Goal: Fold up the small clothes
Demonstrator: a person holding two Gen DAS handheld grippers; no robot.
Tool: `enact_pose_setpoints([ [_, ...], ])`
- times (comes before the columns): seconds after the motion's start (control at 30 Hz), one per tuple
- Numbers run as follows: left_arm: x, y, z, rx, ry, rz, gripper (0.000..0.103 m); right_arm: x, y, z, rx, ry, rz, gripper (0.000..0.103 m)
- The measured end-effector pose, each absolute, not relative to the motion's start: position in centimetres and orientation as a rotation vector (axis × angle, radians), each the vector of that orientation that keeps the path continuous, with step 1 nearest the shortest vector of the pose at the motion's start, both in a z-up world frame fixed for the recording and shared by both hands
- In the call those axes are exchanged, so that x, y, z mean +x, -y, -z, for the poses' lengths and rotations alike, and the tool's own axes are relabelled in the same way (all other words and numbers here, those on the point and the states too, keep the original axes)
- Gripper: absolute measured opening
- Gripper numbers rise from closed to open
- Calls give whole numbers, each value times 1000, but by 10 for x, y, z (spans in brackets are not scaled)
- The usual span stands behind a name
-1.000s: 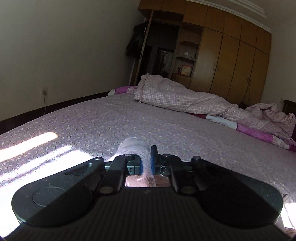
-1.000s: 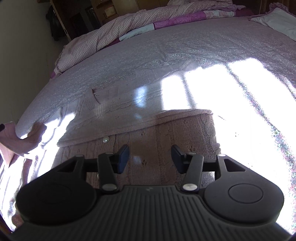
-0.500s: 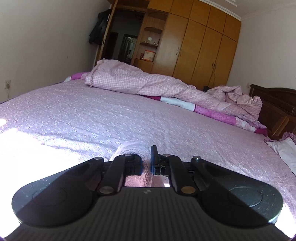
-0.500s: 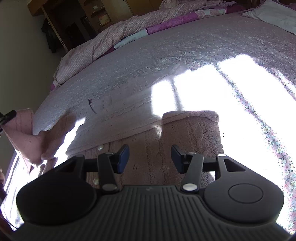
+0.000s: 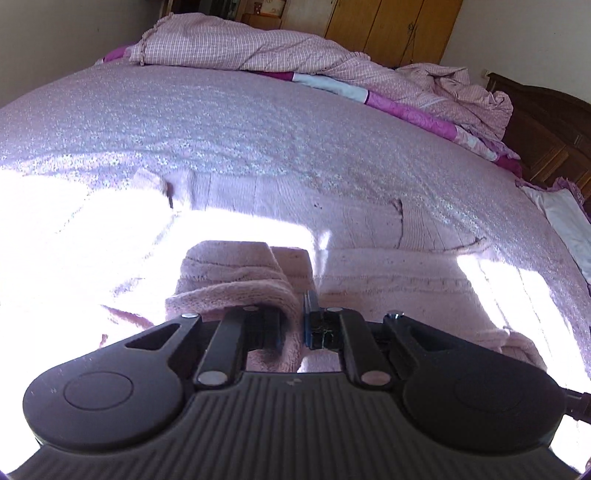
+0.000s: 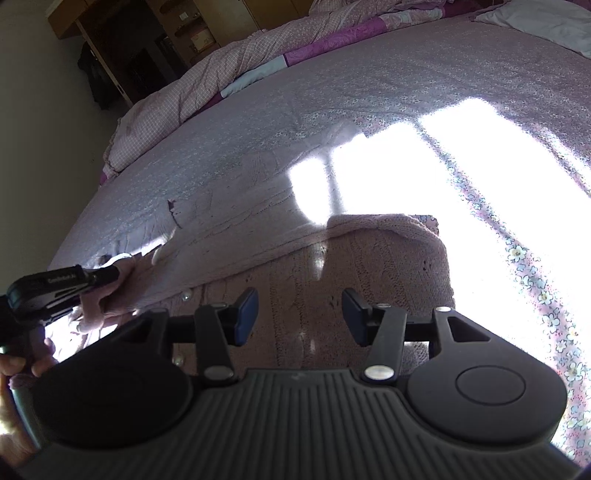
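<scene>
A pink knitted sweater [image 6: 369,266] lies spread on the bed, partly in bright sunlight. My left gripper [image 5: 295,325] is shut on a pink knit sleeve of the sweater [image 5: 240,284], which drapes over its left finger, low above the garment's body [image 5: 388,273]. In the right wrist view the left gripper [image 6: 62,284] shows at the far left, holding the pink cloth down near the sweater. My right gripper [image 6: 299,314] is open and empty, hovering just over the sweater's folded right part.
The bed sheet [image 5: 258,122] is lilac with small flowers. A rumpled pink checked duvet [image 5: 258,44] lies along the far side. A white pillow [image 5: 569,221] is at the right. Wooden wardrobes [image 5: 391,26] stand behind. Sun patches glare on the sheet [image 6: 517,166].
My left gripper has swung down and across with the sleeve, from looking level over the bed to pointing down at the sweater. My right gripper has stayed open in nearly the same place.
</scene>
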State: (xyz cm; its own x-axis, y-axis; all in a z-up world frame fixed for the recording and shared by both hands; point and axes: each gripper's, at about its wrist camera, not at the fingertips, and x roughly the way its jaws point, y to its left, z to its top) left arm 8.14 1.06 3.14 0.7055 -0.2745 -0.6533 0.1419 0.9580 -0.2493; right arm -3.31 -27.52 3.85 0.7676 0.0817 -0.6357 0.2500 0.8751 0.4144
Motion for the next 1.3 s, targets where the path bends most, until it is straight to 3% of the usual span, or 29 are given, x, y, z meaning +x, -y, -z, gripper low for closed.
enact_pose_setpoints([
  [0.03, 80, -12, -30, -187, -763, 230, 23, -31, 274, -40, 499, -700, 87, 53],
  [0.2, 59, -25, -35, -154, -776, 216, 42, -16, 261, -52, 445, -696, 13, 53],
  [0.6, 21, -90, -49, -136, -807, 81, 45, 52, 189, -68, 410, -765, -246, 53],
  [1.03, 43, -122, -31, -169, -851, -23, 45, 146, 115, -37, 410, -941, -373, 54],
  [1.1, 48, -118, -29, -161, -845, -27, 45, 153, 108, -36, 413, -955, -409, 41],
  [1.13, 51, -116, -29, -159, -844, -29, 45, 154, 105, -38, 404, -955, -429, 13],
  [1.3, 59, -114, -26, -163, -841, -41, 45, 144, 87, -77, 272, -811, -486, 11],
])
